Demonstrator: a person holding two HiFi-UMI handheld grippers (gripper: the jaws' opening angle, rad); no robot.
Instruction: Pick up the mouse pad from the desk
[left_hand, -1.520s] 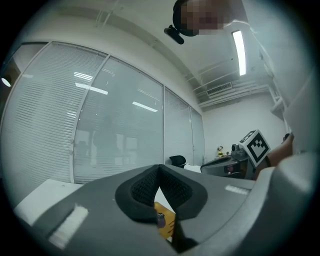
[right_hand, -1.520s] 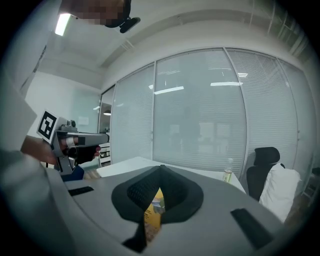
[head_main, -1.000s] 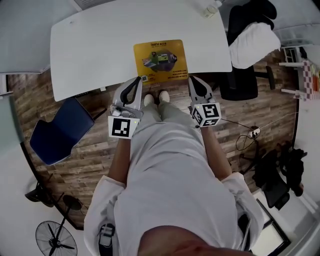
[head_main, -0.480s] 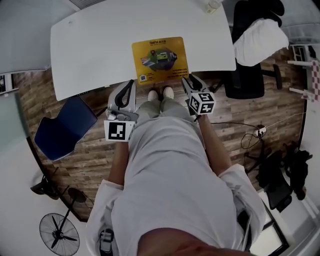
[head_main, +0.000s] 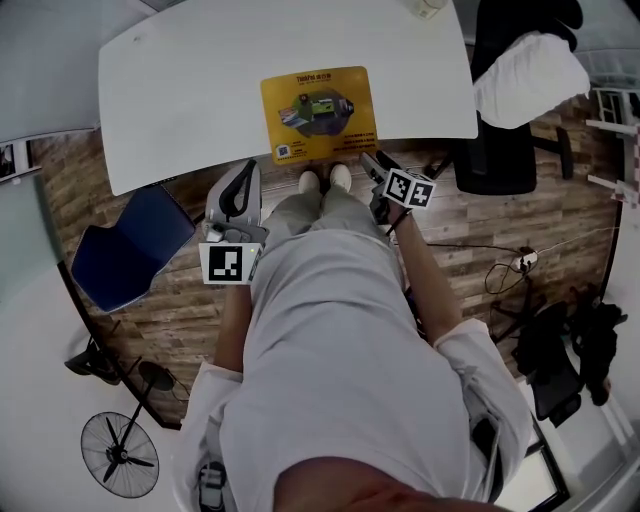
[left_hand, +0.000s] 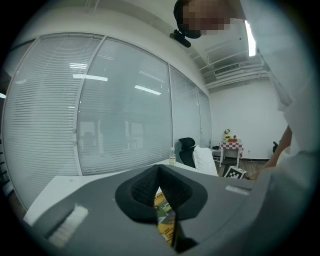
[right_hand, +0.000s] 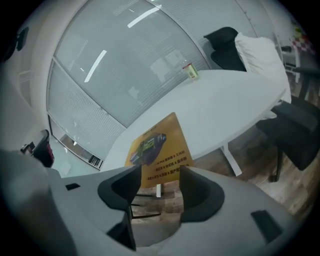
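Note:
A yellow mouse pad (head_main: 318, 113) with a printed picture lies flat on the white desk (head_main: 180, 90), at its near edge. My right gripper (head_main: 372, 163) hangs just short of that edge, right of the pad's near corner. Its jaws are opening, with nothing between them. In the right gripper view the mouse pad (right_hand: 159, 152) shows just past the right gripper (right_hand: 160, 175). My left gripper (head_main: 248, 172) hovers lower left of the pad, off the desk, shut and empty. A strip of the mouse pad (left_hand: 164, 222) peeks below the left gripper (left_hand: 159, 170).
A black office chair with a white garment (head_main: 525, 85) stands right of the desk. A bottle (head_main: 428, 8) sits at the desk's far edge. A blue seat (head_main: 130, 250) and a fan (head_main: 118, 455) are on the wooden floor at left, and cables (head_main: 510, 265) at right.
My right gripper has dropped toward the desk's near edge, rolled, and gone from shut to open. The left gripper has stayed about where it was.

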